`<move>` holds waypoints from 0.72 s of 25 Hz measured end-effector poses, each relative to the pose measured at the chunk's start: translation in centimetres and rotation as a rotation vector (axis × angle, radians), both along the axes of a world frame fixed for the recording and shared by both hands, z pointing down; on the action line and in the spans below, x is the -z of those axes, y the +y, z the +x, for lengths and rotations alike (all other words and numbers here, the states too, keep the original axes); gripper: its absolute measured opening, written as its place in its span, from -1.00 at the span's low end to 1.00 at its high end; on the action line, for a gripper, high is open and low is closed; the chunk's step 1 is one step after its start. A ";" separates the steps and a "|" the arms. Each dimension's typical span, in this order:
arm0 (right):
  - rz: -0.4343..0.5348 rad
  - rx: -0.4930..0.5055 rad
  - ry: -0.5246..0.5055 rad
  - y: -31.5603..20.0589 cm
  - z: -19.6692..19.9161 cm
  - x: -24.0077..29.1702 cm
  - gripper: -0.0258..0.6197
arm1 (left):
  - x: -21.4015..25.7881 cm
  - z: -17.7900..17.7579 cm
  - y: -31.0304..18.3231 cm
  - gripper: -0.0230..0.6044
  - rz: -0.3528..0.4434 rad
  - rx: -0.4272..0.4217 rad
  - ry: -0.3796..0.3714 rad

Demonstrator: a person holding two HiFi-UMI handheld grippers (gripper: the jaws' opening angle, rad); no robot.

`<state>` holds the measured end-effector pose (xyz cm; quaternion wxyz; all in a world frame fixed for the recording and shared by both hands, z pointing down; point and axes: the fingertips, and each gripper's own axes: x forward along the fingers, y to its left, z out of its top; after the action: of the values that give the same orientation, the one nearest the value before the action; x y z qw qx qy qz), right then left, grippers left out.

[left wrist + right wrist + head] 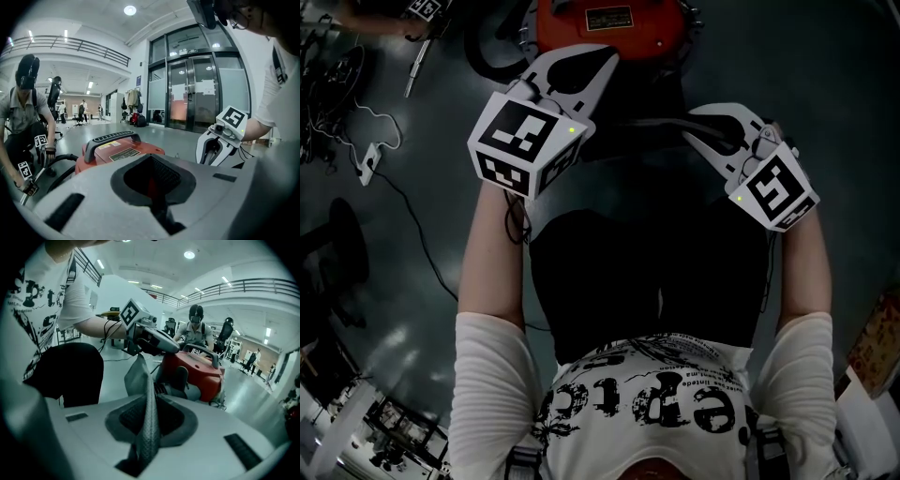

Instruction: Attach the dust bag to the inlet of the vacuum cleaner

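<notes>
Dust bag (148,425) is grey woven fabric, folded into a thin upright ridge with a looser flap at the top. The right gripper (701,131) has it pinched, jaws only slightly apart and pressing on the cloth. The bag sits just in front of the red vacuum cleaner (199,373), on its near side, and rises to the underside of the left gripper (577,66). Left jaws are nearly together with a slim dark slot, and no fabric is clearly in it.

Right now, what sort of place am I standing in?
Probably an open hall in an office or lab building: a polished grey floor, tall glass double doors, and a railed upper gallery.
</notes>
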<state>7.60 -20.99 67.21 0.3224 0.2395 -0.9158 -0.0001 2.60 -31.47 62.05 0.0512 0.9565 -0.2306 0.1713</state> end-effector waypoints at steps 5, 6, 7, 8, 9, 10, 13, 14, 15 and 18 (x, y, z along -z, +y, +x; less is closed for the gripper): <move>-0.040 -0.052 -0.065 -0.3 1.5 0.3 -0.80 | 0.7 0.6 -0.1 -0.92 0.007 -0.016 -0.014; -0.036 -0.048 -0.057 -0.4 1.2 0.3 -0.79 | 0.7 0.5 -0.1 -0.92 0.002 -0.016 -0.011; -0.028 -0.040 -0.046 -0.5 0.7 0.4 -0.79 | 0.6 0.4 -0.1 -0.92 -0.002 -0.014 -0.006; -0.021 -0.032 -0.036 -0.5 0.3 0.4 -0.79 | 0.6 0.2 -0.1 -0.92 -0.004 -0.009 -0.001; -0.016 -0.026 -0.032 -0.6 0.0 0.5 -0.79 | 0.7 0.0 -0.1 -0.92 -0.005 -0.003 0.004; -0.015 -0.025 -0.034 -0.6 -0.1 0.5 -0.79 | 0.7 0.0 -0.2 -0.92 -0.004 0.002 0.006; -0.031 -0.038 -0.046 -0.5 0.4 0.3 -0.79 | 0.6 0.0 -0.1 -0.92 0.001 -0.009 0.001; -0.043 -0.043 -0.052 -0.4 0.5 0.2 -0.78 | 0.6 0.0 -0.1 -0.92 0.003 -0.012 -0.003; -0.056 -0.048 -0.060 -0.4 0.6 0.0 -0.77 | 0.6 0.0 -0.1 -0.92 0.007 -0.014 -0.009; -0.086 -0.082 -0.097 -0.5 0.7 0.0 -0.75 | 0.7 -0.1 -0.2 -0.92 0.013 -0.003 -0.007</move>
<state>8.27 -21.50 67.23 0.2875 0.2624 -0.9189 0.0639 2.48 -31.63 61.32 0.0436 0.9565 -0.2304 0.1735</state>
